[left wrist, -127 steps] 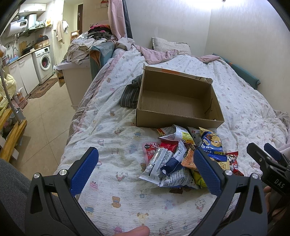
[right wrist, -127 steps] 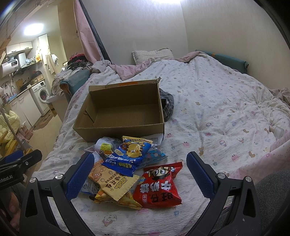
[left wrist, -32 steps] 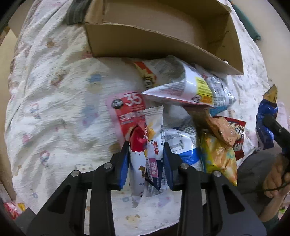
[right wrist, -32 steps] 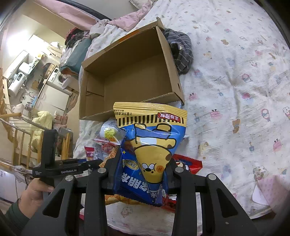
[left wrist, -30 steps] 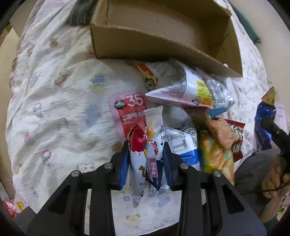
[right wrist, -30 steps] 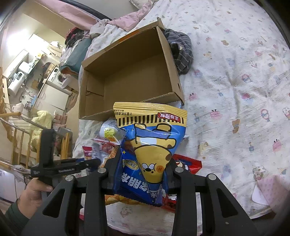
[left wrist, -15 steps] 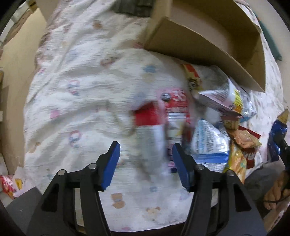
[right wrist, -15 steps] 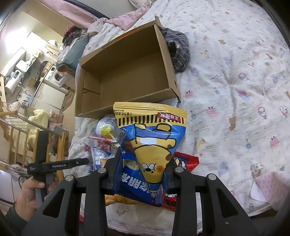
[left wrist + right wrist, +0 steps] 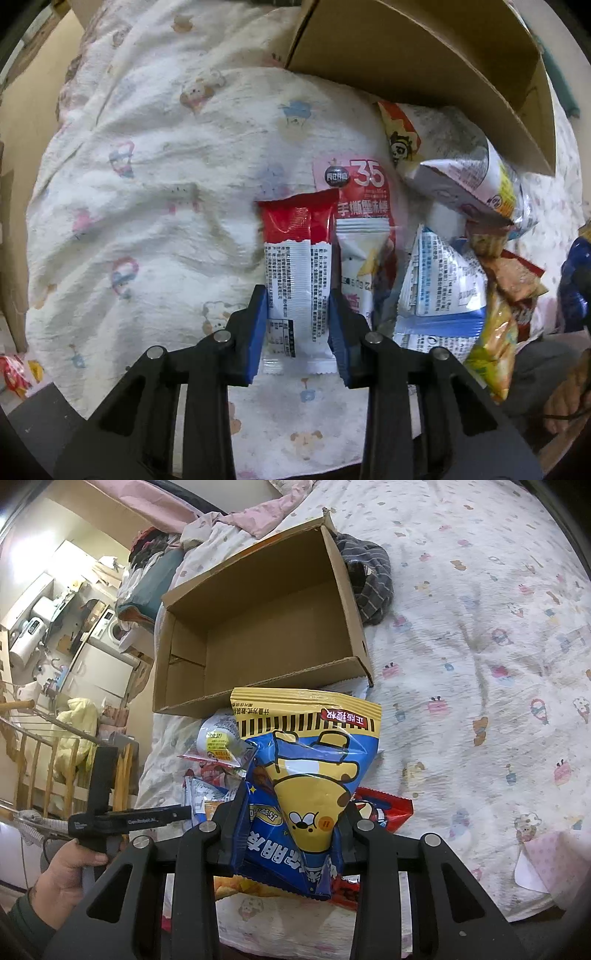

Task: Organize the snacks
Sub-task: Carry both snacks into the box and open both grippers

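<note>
A red-and-white snack packet [image 9: 295,240] lies flat on the patterned bed sheet [image 9: 166,184], left of the snack pile. My left gripper [image 9: 297,295] points almost straight down over it. Its jaws are closing, and the blue pads [image 9: 258,317] press on the packet's two long sides. My right gripper [image 9: 291,805] is shut on a blue-and-yellow snack bag [image 9: 306,746], held above the pile in front of the open cardboard box [image 9: 258,635]. The box shows a bare floor. In the pile are a pink-red "35" packet [image 9: 365,184], a puffed white bag [image 9: 465,181] and a white-and-blue bag [image 9: 439,288].
A dark striped cloth [image 9: 369,579] lies against the box's right side. A red bag [image 9: 384,808] sits under the held bag. A person's hand [image 9: 70,864] holds the left tool at the bed's left edge, with a wooden rack [image 9: 44,768] beyond it.
The left gripper let go of the packets it held, opened wide, shifted left and down, and has closed again on the red-and-white packet alone. The right gripper and its bag stayed still.
</note>
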Motion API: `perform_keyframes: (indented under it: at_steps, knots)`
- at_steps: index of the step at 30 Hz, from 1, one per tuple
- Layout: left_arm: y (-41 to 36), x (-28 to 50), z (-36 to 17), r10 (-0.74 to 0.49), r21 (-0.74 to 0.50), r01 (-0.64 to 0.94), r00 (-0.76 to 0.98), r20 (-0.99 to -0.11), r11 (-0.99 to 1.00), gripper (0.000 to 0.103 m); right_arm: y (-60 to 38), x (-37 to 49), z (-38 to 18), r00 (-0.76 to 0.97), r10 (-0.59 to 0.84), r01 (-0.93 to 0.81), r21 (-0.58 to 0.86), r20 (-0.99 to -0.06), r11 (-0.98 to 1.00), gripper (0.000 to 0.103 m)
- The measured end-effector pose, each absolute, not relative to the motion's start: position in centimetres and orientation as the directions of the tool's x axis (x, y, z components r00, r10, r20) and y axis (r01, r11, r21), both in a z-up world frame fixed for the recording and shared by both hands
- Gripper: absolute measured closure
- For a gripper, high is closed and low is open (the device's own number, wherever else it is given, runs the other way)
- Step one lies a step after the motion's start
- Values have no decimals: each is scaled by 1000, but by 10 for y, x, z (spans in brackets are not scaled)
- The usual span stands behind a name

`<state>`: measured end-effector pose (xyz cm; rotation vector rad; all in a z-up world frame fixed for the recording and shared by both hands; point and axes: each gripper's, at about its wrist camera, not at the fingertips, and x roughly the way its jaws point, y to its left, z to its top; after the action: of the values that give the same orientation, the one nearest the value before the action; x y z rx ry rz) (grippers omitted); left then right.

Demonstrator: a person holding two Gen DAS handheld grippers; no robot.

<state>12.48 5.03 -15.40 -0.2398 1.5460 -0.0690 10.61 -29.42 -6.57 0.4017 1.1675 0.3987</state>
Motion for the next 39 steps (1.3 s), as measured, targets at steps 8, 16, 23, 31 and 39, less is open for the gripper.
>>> perform_keyframes:
  at_steps: [8, 16, 23, 31, 39]
  knots:
    - [39, 118, -121, -109, -121, -78, 144, -984, 990, 75, -296, 105, -63, 345, 510, -97, 511, -788, 854, 66]
    - [41, 128, -60, -56, -86, -90, 297, -953, 992, 75, -290, 112, -39, 379, 513, -142, 500, -770, 854, 66]
    - [21, 158, -10, -67, -109, -74, 429, -901, 991, 75, -277, 150, -3, 438, 505, -181, 477, -743, 860, 66]
    - [6, 203, 25, -62, -92, -30, 522, -850, 995, 75, -267, 194, 18, 498, 515, -197, 487, -697, 851, 66]
    - [-13, 225, 14, -80, -86, 15, 565, -821, 996, 75, -269, 219, -9, 514, 515, -182, 499, -686, 847, 66]
